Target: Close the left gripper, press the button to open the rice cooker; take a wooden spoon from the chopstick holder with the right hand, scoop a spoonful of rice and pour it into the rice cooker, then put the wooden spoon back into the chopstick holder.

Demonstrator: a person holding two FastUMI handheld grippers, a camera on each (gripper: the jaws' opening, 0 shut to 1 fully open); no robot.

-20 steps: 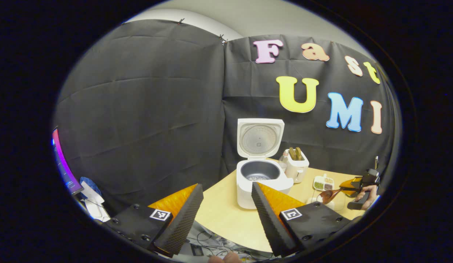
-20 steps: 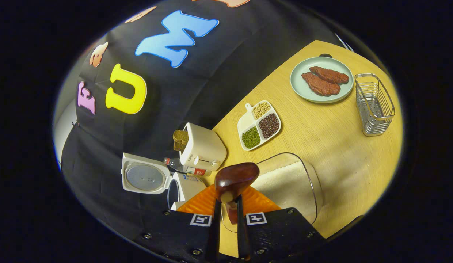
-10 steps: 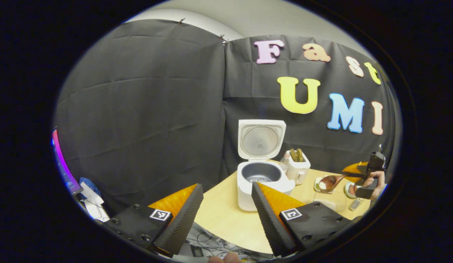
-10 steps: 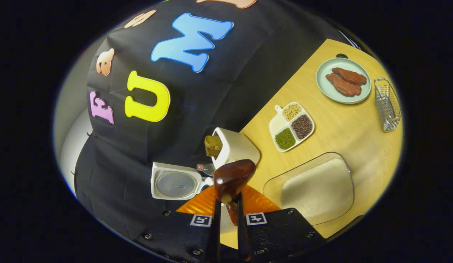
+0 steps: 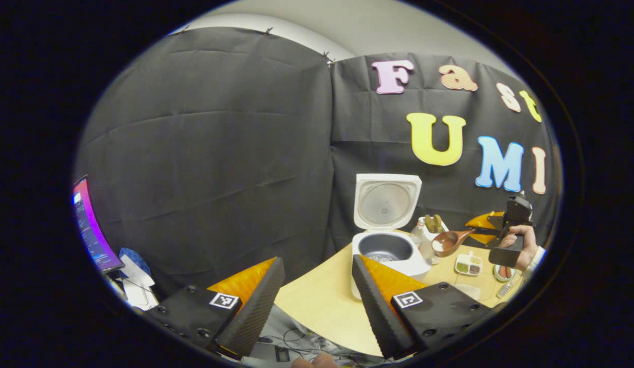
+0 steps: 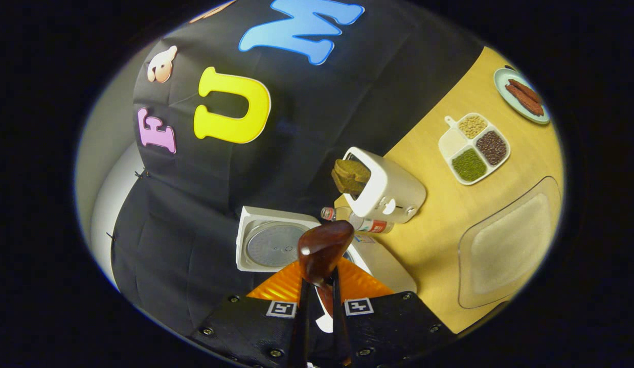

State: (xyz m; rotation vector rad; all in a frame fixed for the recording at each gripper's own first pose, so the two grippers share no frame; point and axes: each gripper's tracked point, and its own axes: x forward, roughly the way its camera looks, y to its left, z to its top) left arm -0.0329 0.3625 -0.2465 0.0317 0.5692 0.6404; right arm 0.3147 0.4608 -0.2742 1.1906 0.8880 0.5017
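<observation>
Spoon (image 6: 323, 249) pinched in right gripper (image 6: 317, 327) jaws, bowl with rice just right of the open cooker (image 5: 386, 248) pot, handle running away from it. We judge a short leftward carry, then tip. Left gripper (image 5: 317, 294) jaws spread, idle.

Rice cooker (image 5: 386, 250) mouth open above; toaster (image 6: 391, 189) beside.

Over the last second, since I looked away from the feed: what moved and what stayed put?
The right gripper carried the wooden spoon, loaded with rice, up from the clear rice container toward the open rice cooker, stopping just short of the pot. It stays shut on the spoon. The left gripper stays open, holding nothing; cooker lid still up.
</observation>
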